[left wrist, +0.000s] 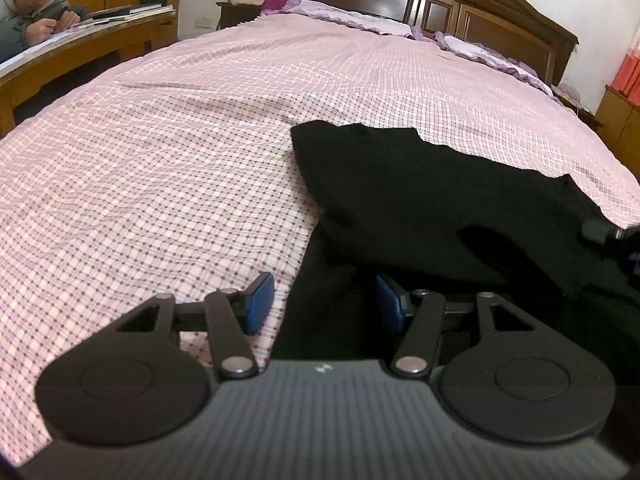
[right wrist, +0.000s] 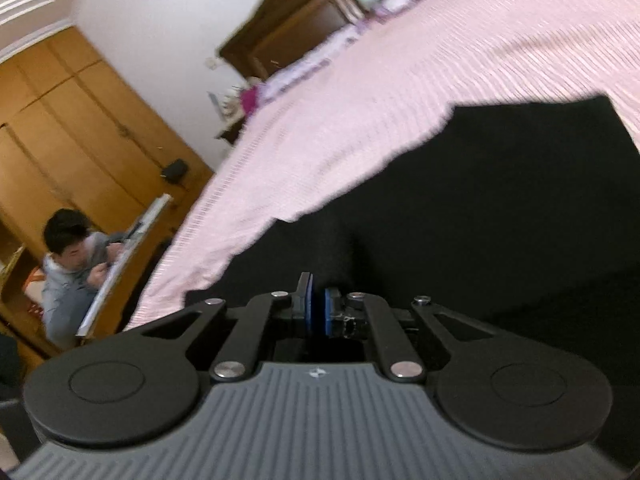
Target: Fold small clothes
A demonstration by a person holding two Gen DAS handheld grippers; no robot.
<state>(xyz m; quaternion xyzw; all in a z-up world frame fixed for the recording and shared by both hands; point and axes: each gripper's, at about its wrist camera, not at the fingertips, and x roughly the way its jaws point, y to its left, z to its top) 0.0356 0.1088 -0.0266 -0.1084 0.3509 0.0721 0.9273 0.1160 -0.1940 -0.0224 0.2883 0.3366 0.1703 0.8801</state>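
On the pink checked bedspread (left wrist: 160,168), the black garment (left wrist: 420,200) lies over the near right part of the bed, its long axis running from the near edge away toward the dark wooden headboard (left wrist: 440,4), with a straight far hem and a notched corner on its right. The cloth is matte and soft, without visible print, and one layer is lifted over another near the left gripper (left wrist: 324,304). That gripper sits low over the bed's near edge, level and pointing toward the headboard; its blue-padded fingers (left wrist: 260,300) are spread wide, one over the checked cover and the other tucked beneath the raised black fold, gripping nothing. The right gripper (right wrist: 318,310), seen in a blurred and strongly rolled view, points across the garment (right wrist: 500,220); its blue pads are pressed nearly together, and black fabric rises in a pinched ridge just ahead of them, so it appears clenched on the garment. A person (right wrist: 72,272) sits at a wooden desk (left wrist: 80,48) beyond the bed's left side.
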